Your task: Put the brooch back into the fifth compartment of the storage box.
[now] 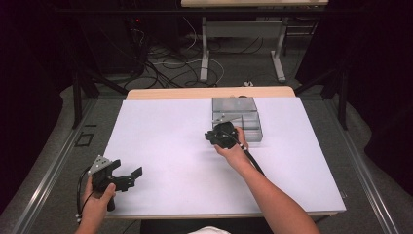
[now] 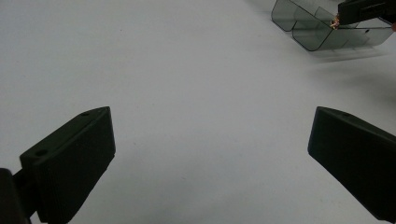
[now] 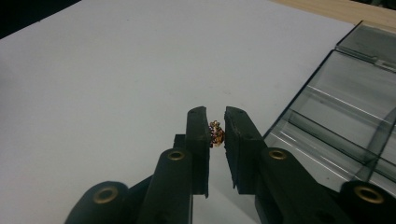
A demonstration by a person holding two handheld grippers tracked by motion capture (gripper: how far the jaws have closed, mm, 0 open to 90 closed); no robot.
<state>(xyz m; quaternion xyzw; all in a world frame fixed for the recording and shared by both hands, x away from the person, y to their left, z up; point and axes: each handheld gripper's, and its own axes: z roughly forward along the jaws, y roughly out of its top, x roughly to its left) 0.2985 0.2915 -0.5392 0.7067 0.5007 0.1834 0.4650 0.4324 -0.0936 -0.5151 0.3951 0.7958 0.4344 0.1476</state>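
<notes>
My right gripper is shut on a small gold ornament, pinched between its black jaws just left of a clear grey compartment box. From above, the right gripper hovers at the front-left corner of that box. In the left gripper view, the other hand's jaw tip holds the ornament over the box at the top right. My left gripper stands open over bare white tabletop; from above the left gripper sits at the table's front-left corner.
The white table has a wooden strip along its far edge. Beyond it are cables and metal desk legs on the floor. Black curtains stand on both sides.
</notes>
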